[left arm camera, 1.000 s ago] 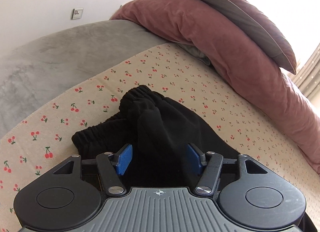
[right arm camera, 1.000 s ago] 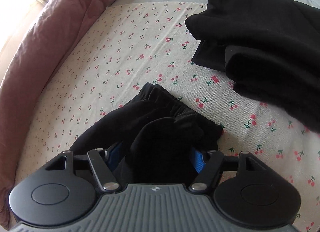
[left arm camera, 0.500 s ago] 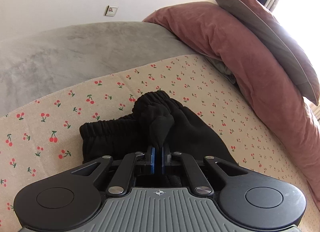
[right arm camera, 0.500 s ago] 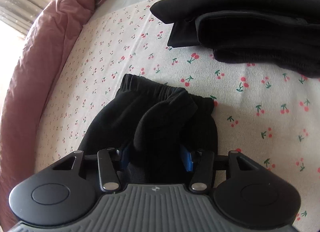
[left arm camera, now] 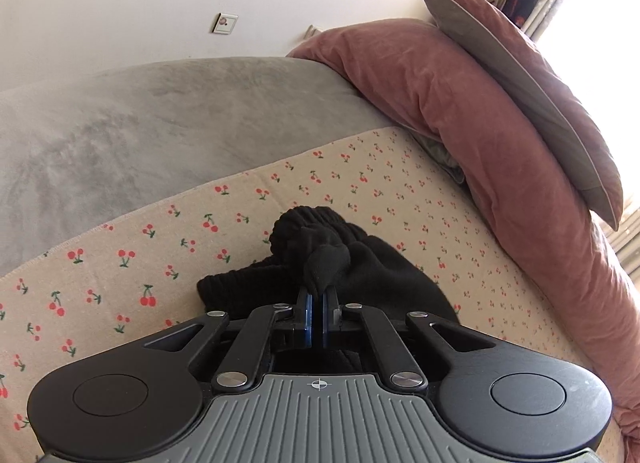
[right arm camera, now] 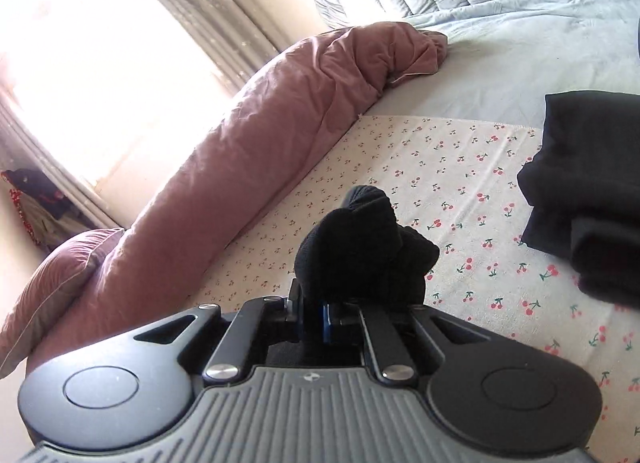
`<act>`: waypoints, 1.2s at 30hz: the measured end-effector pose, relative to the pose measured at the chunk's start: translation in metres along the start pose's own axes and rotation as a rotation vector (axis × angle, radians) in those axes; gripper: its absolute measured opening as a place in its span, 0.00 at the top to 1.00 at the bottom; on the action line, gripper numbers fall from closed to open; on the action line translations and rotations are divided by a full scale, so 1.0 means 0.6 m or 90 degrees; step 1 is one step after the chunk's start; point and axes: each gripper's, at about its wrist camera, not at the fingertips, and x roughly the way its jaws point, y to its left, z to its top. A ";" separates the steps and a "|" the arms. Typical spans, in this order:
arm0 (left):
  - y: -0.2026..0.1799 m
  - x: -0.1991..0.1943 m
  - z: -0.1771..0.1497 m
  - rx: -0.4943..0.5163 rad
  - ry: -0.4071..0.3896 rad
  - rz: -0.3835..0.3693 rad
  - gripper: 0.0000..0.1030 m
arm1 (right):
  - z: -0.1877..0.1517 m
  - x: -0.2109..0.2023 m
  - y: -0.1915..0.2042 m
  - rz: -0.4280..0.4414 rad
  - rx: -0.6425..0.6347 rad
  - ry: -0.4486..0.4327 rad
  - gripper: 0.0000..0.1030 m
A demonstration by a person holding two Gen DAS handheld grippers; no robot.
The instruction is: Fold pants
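Left wrist: left gripper (left arm camera: 319, 305) pinches pants (left arm camera: 376, 267) | right gripper (right arm camera: 314, 313) clamps, probably, the opposite bunch | garment extends forward from both.

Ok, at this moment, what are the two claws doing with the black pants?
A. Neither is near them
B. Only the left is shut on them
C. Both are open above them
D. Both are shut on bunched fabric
D. The left claw pinches a bunched fold of the black pants, and the right claw is closed on a raised bunch of the same fabric.
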 end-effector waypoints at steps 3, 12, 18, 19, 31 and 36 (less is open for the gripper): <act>0.048 0.021 -0.037 0.028 0.034 0.016 0.97 | -0.021 0.034 -0.050 -0.107 -0.001 0.116 1.00; 0.072 0.005 -0.044 0.034 0.027 -0.041 0.96 | -0.033 -0.015 -0.036 -0.056 -0.055 0.070 1.00; 0.085 0.009 -0.070 0.073 0.054 -0.038 0.95 | -0.030 0.021 -0.085 -0.108 -0.003 0.154 0.99; 0.090 0.014 -0.075 0.075 0.060 -0.034 0.93 | -0.034 0.028 -0.094 -0.112 0.004 0.164 0.99; 0.092 -0.005 -0.088 0.091 0.042 -0.051 0.94 | -0.018 0.005 -0.097 -0.094 0.023 0.169 0.91; 0.098 -0.001 -0.080 0.075 0.051 -0.069 0.94 | -0.012 -0.002 -0.112 -0.112 0.019 0.158 0.71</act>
